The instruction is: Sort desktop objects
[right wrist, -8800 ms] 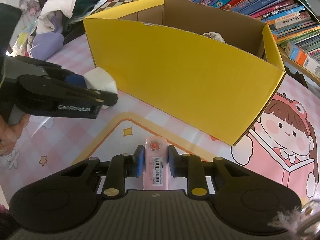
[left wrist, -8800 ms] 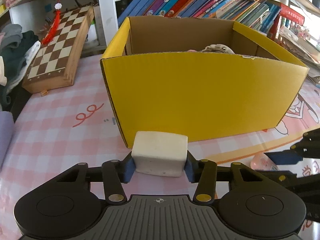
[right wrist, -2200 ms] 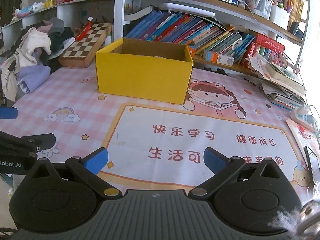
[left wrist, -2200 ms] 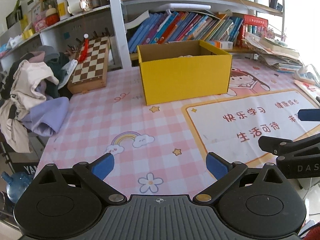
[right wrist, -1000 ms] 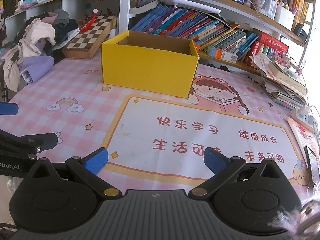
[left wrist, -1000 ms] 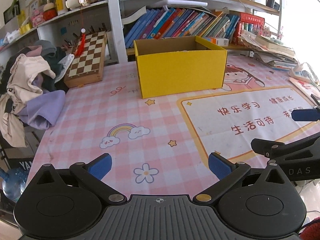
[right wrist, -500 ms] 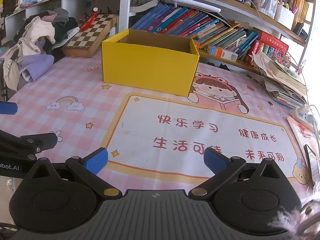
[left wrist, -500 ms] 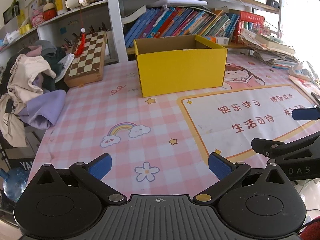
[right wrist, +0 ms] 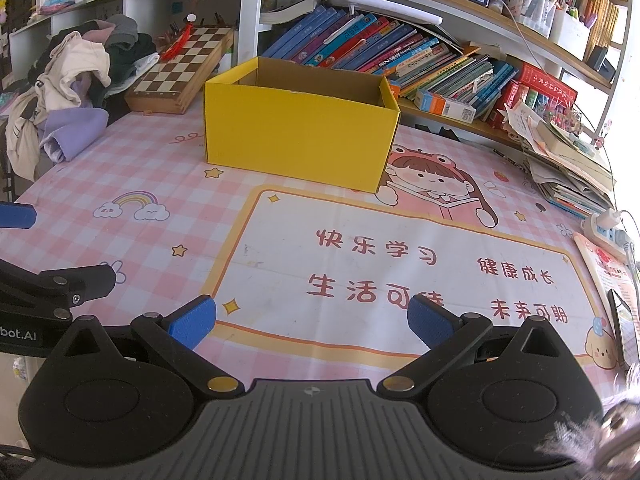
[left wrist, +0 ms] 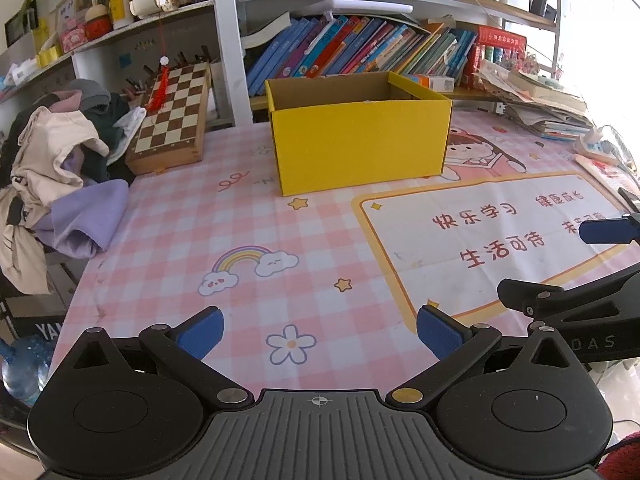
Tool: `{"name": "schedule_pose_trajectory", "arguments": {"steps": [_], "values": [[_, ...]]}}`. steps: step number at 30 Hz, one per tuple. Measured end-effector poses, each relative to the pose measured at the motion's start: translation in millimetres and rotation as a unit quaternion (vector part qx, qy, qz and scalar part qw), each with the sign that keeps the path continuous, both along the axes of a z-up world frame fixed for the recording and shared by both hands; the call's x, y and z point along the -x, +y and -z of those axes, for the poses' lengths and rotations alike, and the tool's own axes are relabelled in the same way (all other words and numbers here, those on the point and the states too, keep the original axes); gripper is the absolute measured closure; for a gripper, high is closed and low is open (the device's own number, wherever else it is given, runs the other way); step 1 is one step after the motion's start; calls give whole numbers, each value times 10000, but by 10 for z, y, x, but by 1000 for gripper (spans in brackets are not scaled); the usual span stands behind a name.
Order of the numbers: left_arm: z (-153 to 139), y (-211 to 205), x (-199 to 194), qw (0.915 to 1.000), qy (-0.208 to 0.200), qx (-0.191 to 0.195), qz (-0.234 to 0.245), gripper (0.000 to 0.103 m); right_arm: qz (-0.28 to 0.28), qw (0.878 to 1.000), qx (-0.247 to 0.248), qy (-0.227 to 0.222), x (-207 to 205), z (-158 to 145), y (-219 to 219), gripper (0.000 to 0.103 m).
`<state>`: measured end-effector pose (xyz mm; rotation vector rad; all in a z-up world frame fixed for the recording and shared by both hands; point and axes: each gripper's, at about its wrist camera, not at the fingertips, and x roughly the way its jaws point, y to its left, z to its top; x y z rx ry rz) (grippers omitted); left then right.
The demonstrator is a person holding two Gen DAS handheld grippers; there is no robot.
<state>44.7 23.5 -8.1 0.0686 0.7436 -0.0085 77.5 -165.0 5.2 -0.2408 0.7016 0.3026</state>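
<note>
A yellow cardboard box (left wrist: 360,148) stands open-topped at the far middle of the pink checked tablecloth; it also shows in the right wrist view (right wrist: 298,136). Its contents are hidden by its walls. My left gripper (left wrist: 320,334) is open and empty, low over the near table edge. My right gripper (right wrist: 312,324) is open and empty over the white printed mat (right wrist: 400,264). Each gripper shows at the edge of the other's view: the right one (left wrist: 592,268) and the left one (right wrist: 44,256).
A wooden chessboard (left wrist: 172,120) leans at the back left. A pile of clothes (left wrist: 60,176) lies at the left edge. Shelves of books (right wrist: 380,56) run behind the box. Stacked papers (right wrist: 568,168) and a power strip (right wrist: 608,228) lie at the right.
Over the longer span both grippers let go of a white block and a pink item and drew back from the box. In the last second almost nothing moved.
</note>
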Motion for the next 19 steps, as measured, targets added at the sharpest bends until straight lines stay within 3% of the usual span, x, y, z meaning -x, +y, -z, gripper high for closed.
{"name": "schedule_pose_trajectory", "arguments": {"steps": [19], "values": [[15, 5, 0, 10000, -26, 74, 63, 0, -40, 10000, 41, 49, -41, 20, 2, 0]]}}
